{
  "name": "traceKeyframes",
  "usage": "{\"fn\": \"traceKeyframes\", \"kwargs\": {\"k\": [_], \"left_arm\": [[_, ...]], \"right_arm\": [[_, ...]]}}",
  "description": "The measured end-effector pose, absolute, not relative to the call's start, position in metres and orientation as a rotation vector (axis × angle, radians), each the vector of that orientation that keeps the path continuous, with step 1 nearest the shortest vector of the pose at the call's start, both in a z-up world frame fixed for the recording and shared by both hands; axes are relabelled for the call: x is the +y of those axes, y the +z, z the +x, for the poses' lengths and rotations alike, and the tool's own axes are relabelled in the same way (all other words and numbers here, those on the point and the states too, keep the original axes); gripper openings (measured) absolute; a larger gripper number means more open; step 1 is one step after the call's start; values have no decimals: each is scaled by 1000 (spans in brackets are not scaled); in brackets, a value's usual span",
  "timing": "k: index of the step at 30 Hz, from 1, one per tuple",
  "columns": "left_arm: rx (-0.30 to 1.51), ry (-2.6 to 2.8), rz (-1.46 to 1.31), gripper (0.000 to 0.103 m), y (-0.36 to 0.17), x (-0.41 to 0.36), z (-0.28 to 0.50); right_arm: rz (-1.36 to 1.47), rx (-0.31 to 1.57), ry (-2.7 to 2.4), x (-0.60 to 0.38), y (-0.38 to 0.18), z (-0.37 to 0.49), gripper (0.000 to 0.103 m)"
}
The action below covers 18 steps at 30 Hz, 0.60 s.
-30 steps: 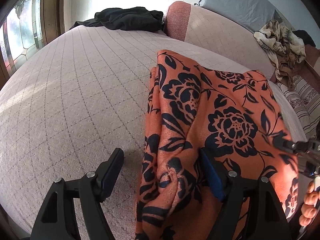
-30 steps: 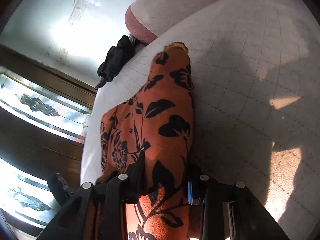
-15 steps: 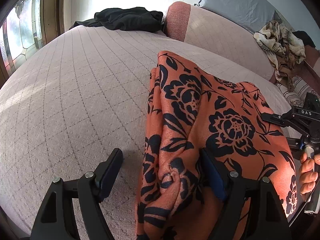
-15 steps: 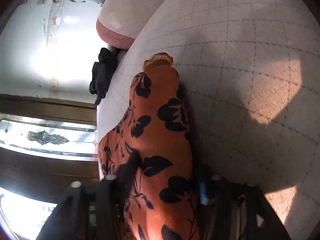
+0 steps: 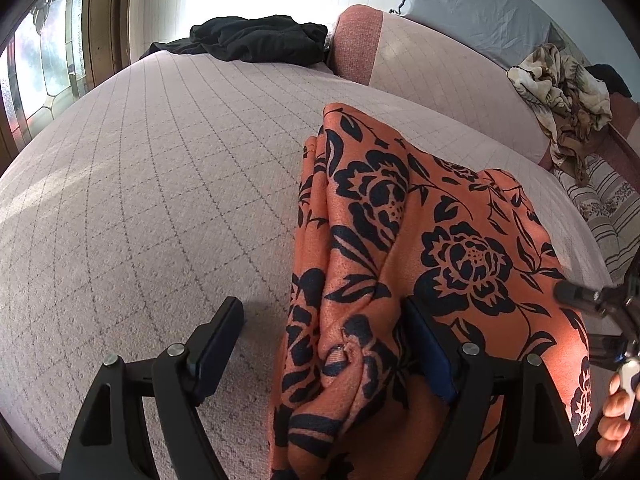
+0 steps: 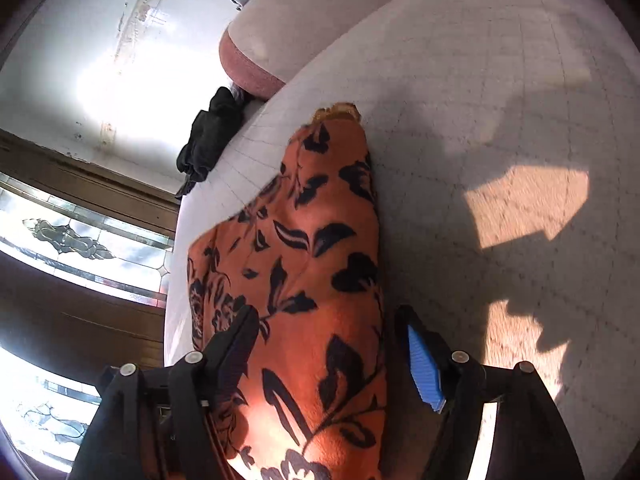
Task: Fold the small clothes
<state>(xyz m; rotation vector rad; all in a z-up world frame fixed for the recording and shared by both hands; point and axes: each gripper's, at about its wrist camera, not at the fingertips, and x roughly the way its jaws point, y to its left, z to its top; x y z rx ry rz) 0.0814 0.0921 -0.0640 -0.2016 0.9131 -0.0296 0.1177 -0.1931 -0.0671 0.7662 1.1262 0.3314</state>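
Observation:
An orange cloth with black flowers [image 5: 420,240] lies folded lengthwise on the pale quilted bed [image 5: 160,200]. My left gripper [image 5: 324,344] stands open over its near end. One finger rests on the bare quilt, the other on the cloth, and the folded edge bunches between them. In the right wrist view the same cloth [image 6: 312,260] runs between the fingers of my right gripper [image 6: 328,352], whose jaws are opening. The blue pad [image 6: 422,364] stands clear of the fabric. That gripper [image 5: 592,300] also shows at the right edge of the left wrist view, held by a person's fingers [image 5: 616,412].
A black garment [image 5: 256,38] lies at the bed's far end beside a pink bolster [image 5: 360,48]. A crumpled beige cloth [image 5: 568,92] and a striped cushion [image 5: 608,208] sit at the right. Leaded glass windows [image 6: 80,240] line the left side.
The right gripper's jaws have spread and let go of the orange cloth, which now lies loose between them. The left gripper has stayed put.

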Motion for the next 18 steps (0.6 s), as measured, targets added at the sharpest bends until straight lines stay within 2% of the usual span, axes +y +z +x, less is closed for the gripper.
{"fn": "traceKeyframes", "kwargs": {"k": [1,2,5,6,7,9,12,13,14,15,18], "left_arm": [[911,-29,-199,83,-64,91,80],[907,-28,-200,83,-63,90,80],[914,-42,-251,82,-61,97,77],[918,-53,-277,81,-58,100,75],[921,-72,-303,80,-54,104,71],[892,-126,-357,80,-38,110,55],[875,-187,-390,79,-29,113,33],[940,-187,-385,75,-39,112,32],[1043,-190,-411,53,-60,113,36],[1058,-193,-465,52,-73,119,34],[1051,-186,-481,47,-57,122,30]], "right_arm": [[724,1140,341,-189,-72,114,51],[681,1134,359,-184,-70,113,42],[615,1126,324,-177,-58,113,40],[566,1129,307,-172,-53,114,47],[534,1127,288,-170,-49,113,49],[501,1087,246,-174,-37,104,64],[423,990,212,-179,-12,82,65],[415,954,237,-177,-3,76,65],[409,923,273,-172,7,70,65],[400,899,320,-164,15,66,65],[381,915,462,-137,16,66,72]]}}
